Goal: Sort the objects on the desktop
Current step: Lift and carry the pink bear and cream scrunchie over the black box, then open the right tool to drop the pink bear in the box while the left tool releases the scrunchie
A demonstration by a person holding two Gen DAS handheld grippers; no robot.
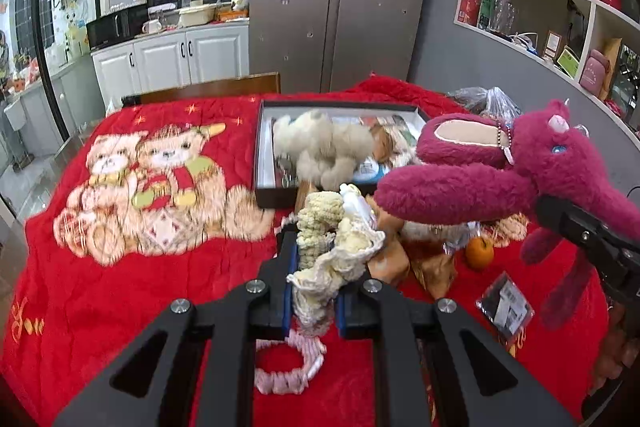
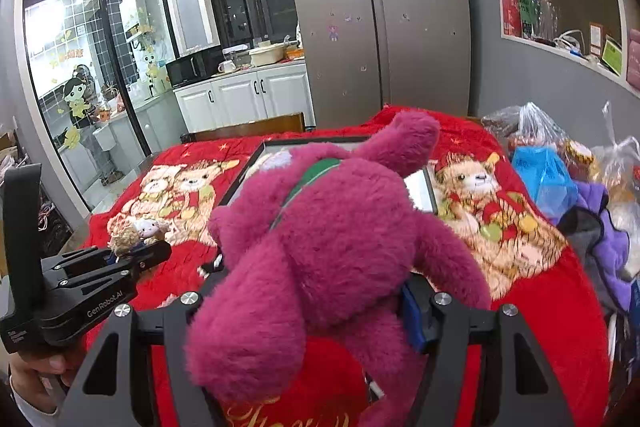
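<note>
My left gripper [image 1: 316, 267] is shut on a cream knitted toy [image 1: 332, 247], held above the red blanket in front of a black-rimmed box [image 1: 260, 151]. The box holds a beige plush [image 1: 320, 147] and other small items. My right gripper [image 2: 316, 291] is shut on a magenta plush bear [image 2: 320, 251], held above the table; the bear hides most of the box [image 2: 424, 191] in the right wrist view. The bear [image 1: 500, 167] and right gripper [image 1: 592, 239] show at the right of the left wrist view. The left gripper [image 2: 136, 255] shows at the left of the right wrist view.
A red blanket with bear prints [image 1: 140, 187] covers the table. An orange [image 1: 479, 251], a small black packet [image 1: 505, 303] and a pink scrunchie [image 1: 288, 367] lie on it. Plastic bags [image 2: 544, 167] and a purple cloth [image 2: 604, 227] pile up at the right edge.
</note>
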